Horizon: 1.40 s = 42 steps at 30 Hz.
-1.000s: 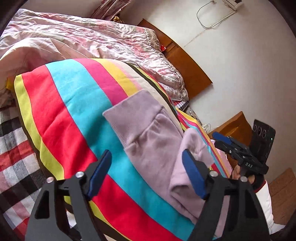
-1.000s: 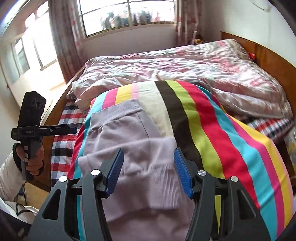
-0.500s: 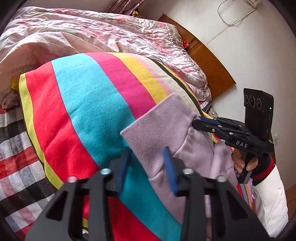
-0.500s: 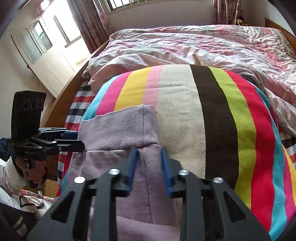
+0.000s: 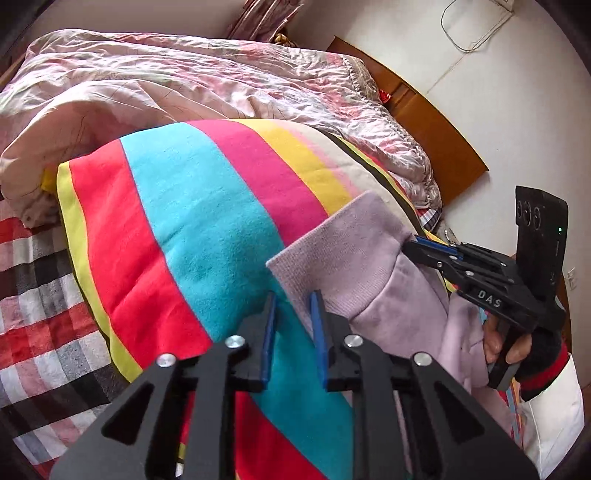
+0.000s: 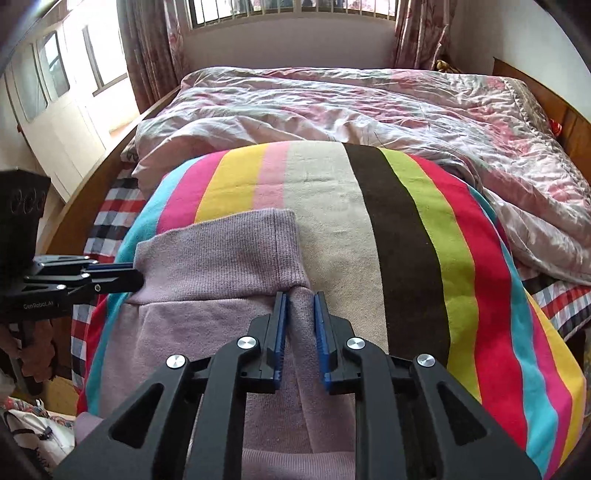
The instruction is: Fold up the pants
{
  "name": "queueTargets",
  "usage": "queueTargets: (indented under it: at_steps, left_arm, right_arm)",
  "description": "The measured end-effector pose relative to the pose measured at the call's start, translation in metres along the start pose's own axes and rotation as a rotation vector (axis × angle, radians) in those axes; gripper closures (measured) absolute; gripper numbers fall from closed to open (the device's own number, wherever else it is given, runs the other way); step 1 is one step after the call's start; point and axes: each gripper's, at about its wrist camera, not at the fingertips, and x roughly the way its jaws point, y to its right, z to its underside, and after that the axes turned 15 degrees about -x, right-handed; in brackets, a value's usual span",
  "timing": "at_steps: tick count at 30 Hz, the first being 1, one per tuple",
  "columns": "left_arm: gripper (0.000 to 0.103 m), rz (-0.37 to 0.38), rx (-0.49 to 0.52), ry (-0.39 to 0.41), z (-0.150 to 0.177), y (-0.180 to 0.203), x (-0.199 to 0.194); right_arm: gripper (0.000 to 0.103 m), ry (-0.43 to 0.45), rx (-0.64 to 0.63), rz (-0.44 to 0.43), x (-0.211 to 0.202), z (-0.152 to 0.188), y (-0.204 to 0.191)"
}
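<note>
Lilac knit pants [image 6: 221, 280] with a ribbed waistband lie on a striped blanket [image 6: 406, 236]; they also show in the left wrist view [image 5: 354, 266]. My left gripper [image 5: 291, 306] is nearly shut on the waistband's near corner; from the right wrist view it [image 6: 129, 277] pinches that band's left edge. My right gripper [image 6: 299, 306] is nearly shut on a fold of pants fabric at the waistband's right edge; in the left wrist view it [image 5: 417, 245] bites the far corner.
A pink crumpled quilt [image 6: 369, 107] lies behind the blanket. A checked sheet [image 5: 33, 314] shows at the bed's side. The wooden headboard [image 5: 436, 129] and white wall stand to the right, windows [image 6: 288, 7] beyond the bed.
Both grippers moved forward to the waistband and went from wide open to closed on its two corners.
</note>
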Motion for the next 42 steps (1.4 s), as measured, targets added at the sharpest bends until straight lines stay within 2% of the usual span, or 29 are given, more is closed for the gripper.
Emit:
queueTargets:
  at_steps: [1,2,4,6,7,10,12,14,16,20,22,24,25,26,27,28,31,32,33,34,35,36,38,42]
  left_arm:
    - [0.053,-0.019,0.014,0.037,0.001,0.003,-0.011]
    - [0.038,-0.026,0.044,0.086,0.004,0.009,-0.025]
    - [0.038,0.035,0.199,0.126,0.017,0.035,-0.053]
    - [0.036,0.123,0.417,0.119,0.046,0.068,-0.075]
    - [0.035,0.142,0.546,0.103,0.065,0.082,-0.081]
    - [0.035,0.114,0.920,0.073,0.124,0.111,-0.083]
    - [0.034,0.074,1.109,0.064,0.153,0.119,-0.075]
    - [0.035,0.008,1.233,0.074,0.169,0.123,-0.061]
    - [0.036,-0.024,1.341,0.061,0.176,0.123,-0.044]
    - [0.046,-0.113,1.544,0.050,0.194,0.127,-0.012]
    - [0.053,-0.128,1.594,0.063,0.200,0.129,-0.002]
    - [0.087,-0.085,1.539,0.029,0.192,0.133,0.000]
    - [0.090,-0.057,1.470,0.045,0.183,0.136,-0.004]
    - [0.091,0.002,1.351,0.041,0.167,0.138,-0.010]
    - [0.092,0.085,1.187,0.010,0.144,0.139,-0.018]
    - [0.092,0.177,0.977,-0.012,0.113,0.135,-0.027]
    - [0.092,0.429,0.281,-0.118,0.015,0.079,-0.026]
    - [0.092,0.487,0.078,-0.163,-0.006,0.053,-0.014]
    - [0.090,0.505,-0.051,-0.204,-0.017,0.032,0.001]
    - [0.087,0.485,-0.103,-0.226,-0.021,0.021,0.011]
    - [0.082,0.439,-0.110,-0.230,-0.020,0.014,0.019]
    - [0.073,0.419,-0.105,-0.254,-0.018,0.012,0.026]
    - [0.063,0.449,-0.124,-0.291,-0.015,0.006,0.033]
    - [0.062,0.487,-0.163,-0.274,-0.016,0.003,0.034]
  right_arm:
    - [0.073,0.039,0.034,-0.001,-0.018,0.002,0.006]
    - [0.059,0.078,0.056,0.018,-0.039,0.006,0.010]
    - [0.055,0.137,0.085,0.062,-0.084,0.019,0.017]
    - [0.055,0.147,0.109,0.126,-0.119,0.041,0.020]
    - [0.055,0.144,0.130,0.157,-0.134,0.055,0.020]
    - [0.054,0.134,0.205,0.181,-0.161,0.099,0.014]
    - [0.054,0.115,0.234,0.193,-0.169,0.125,0.002]
    - [0.054,0.115,0.267,0.203,-0.173,0.146,-0.010]
    - [0.054,0.138,0.319,0.202,-0.176,0.163,-0.020]
    - [0.054,0.194,0.406,0.196,-0.181,0.188,-0.039]
    - [0.054,0.221,0.434,0.184,-0.182,0.194,-0.047]
    - [0.052,0.220,0.438,0.186,-0.182,0.196,-0.055]
    - [0.052,0.217,0.439,0.185,-0.182,0.197,-0.057]
    - [0.052,0.215,0.439,0.183,-0.182,0.197,-0.058]
    - [0.052,0.211,0.435,0.182,-0.182,0.196,-0.059]
    - [0.052,0.206,0.430,0.184,-0.181,0.194,-0.059]
    - [0.049,0.194,0.425,0.168,-0.174,0.190,-0.056]
    - [0.049,0.187,0.424,0.158,-0.169,0.187,-0.054]
    - [0.049,0.178,0.418,0.150,-0.162,0.183,-0.051]
    - [0.049,0.167,0.407,0.143,-0.155,0.178,-0.050]
    - [0.049,0.156,0.395,0.133,-0.147,0.173,-0.049]
    - [0.048,0.146,0.380,0.116,-0.139,0.167,-0.048]
    - [0.048,0.127,0.345,0.086,-0.122,0.153,-0.044]
    - [0.049,0.089,0.263,0.040,-0.087,0.120,-0.029]
